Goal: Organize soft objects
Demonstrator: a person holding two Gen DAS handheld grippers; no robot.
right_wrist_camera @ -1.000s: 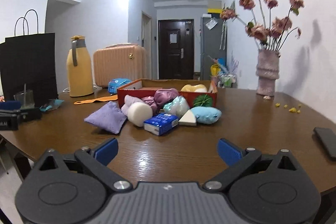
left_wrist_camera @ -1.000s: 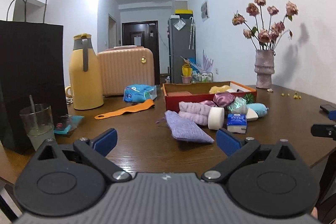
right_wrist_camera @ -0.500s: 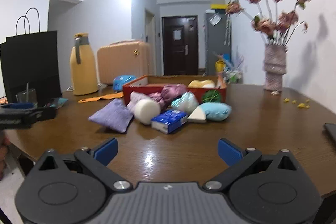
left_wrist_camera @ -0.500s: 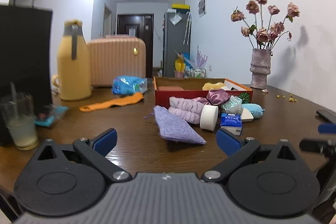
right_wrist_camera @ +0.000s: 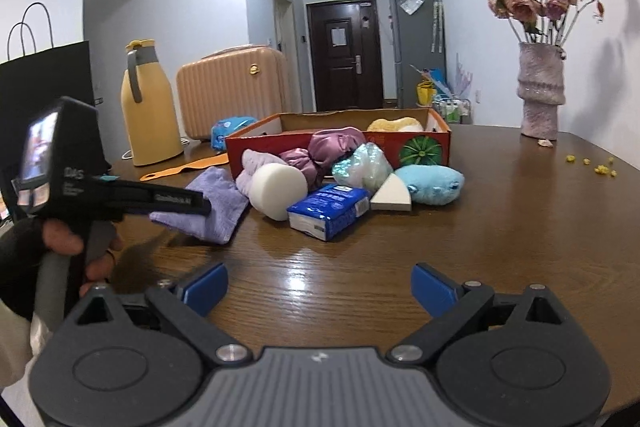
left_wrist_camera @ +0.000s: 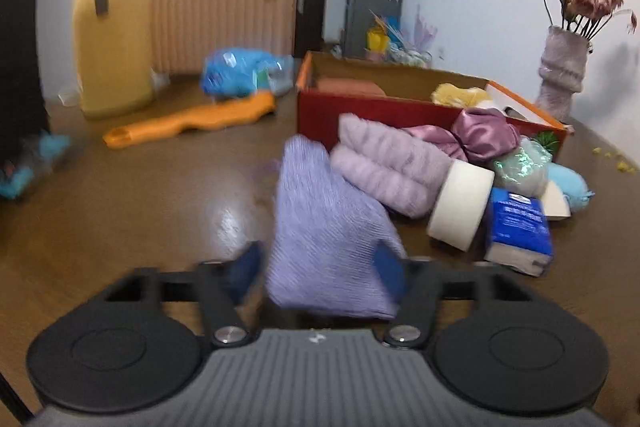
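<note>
Left gripper (left_wrist_camera: pixel 318 273), earlier well back from the pile with jaws wide; now advanced, jaws just closing on the near end of the lilac cloth pouch (left_wrist_camera: pixel 324 231), pads against its sides. Pouch on the desk (right_wrist_camera: pixel 480 227), at the pile's left edge, before the red box (right_wrist_camera: pixel 340 141). Right gripper (right_wrist_camera: pixel 318 289) wide open, empty, slightly nearer the pile.

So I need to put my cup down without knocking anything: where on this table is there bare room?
The bare wood of the table in front of the right gripper, from the blue plush across to the vase, is free. It is crowded in front of the red box, where the soft things are piled and the left gripper has just been closing around the purple pouch.
</note>
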